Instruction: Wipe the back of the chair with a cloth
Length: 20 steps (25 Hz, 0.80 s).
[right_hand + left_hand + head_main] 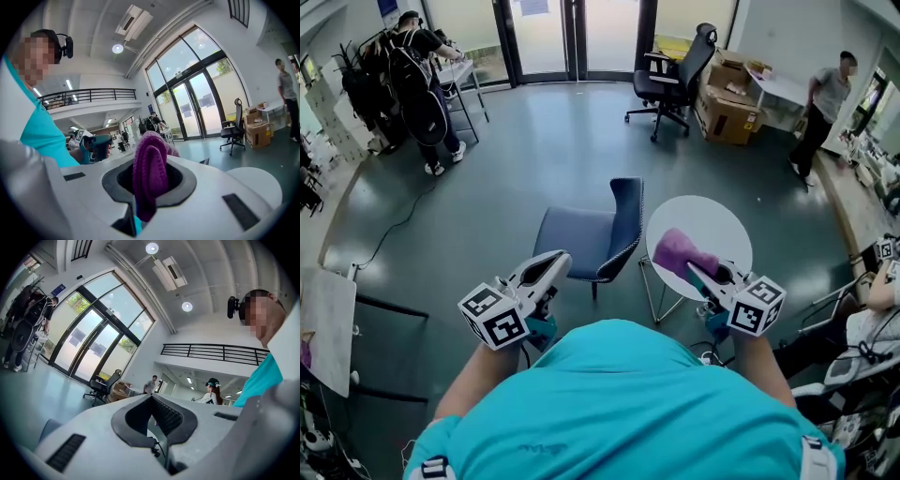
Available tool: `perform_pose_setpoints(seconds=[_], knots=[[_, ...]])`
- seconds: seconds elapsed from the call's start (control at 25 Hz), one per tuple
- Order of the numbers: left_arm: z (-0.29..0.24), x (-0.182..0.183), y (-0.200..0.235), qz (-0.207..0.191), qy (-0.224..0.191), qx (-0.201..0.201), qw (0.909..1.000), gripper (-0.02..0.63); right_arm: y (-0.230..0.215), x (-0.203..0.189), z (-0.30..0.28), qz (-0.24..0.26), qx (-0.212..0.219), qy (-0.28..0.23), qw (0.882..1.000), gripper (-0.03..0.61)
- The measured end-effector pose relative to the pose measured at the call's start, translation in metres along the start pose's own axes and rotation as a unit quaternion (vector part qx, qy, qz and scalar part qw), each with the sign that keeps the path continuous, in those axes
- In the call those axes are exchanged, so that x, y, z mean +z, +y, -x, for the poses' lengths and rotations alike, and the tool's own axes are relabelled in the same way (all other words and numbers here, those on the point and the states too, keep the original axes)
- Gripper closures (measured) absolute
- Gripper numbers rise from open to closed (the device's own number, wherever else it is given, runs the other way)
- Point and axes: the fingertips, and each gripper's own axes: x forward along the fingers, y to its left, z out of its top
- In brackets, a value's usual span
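Observation:
A dark blue chair (581, 236) stands on the floor just ahead of me, its upright back (627, 221) on the right side next to a round white table (717, 220). My right gripper (705, 273) hovers over the near edge of that table, shut on a purple cloth (679, 250). In the right gripper view the cloth (150, 176) bulges up out of the jaws and hides the fingertips. My left gripper (551, 268) hangs low by the chair seat's front left corner, shut and holding nothing. Its ribbed pads (165, 414) rest together in its own view.
A black office chair (675, 73) and cardboard boxes (727, 105) stand far back by the glass doors. People are at the back left (422, 80), back right (823, 105) and seated at the right edge (877, 309). A white panel (328, 328) lies at the left.

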Motion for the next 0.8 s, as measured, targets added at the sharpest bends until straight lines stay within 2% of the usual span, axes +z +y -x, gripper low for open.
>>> perform_pose_setpoints(seconds=[0.4, 0.64, 0.8], knots=[[0.048, 0.090, 0.143, -0.010, 0.012, -0.027, 0.9995, 0.620, 0.031, 0.042, -0.160, 0.009, -0.030, -0.003, 1.000, 0.522], [0.060, 0.105, 0.208, -0.002, 0.019, -0.033, 0.9993, 0.620, 0.028, 0.037, -0.218, 0.000, -0.048, 0.015, 0.999, 0.522], [0.038, 0.103, 0.227, 0.008, 0.017, -0.034, 0.9992, 0.620, 0.007, 0.042, -0.233, 0.007, -0.049, 0.030, 0.998, 0.522]])
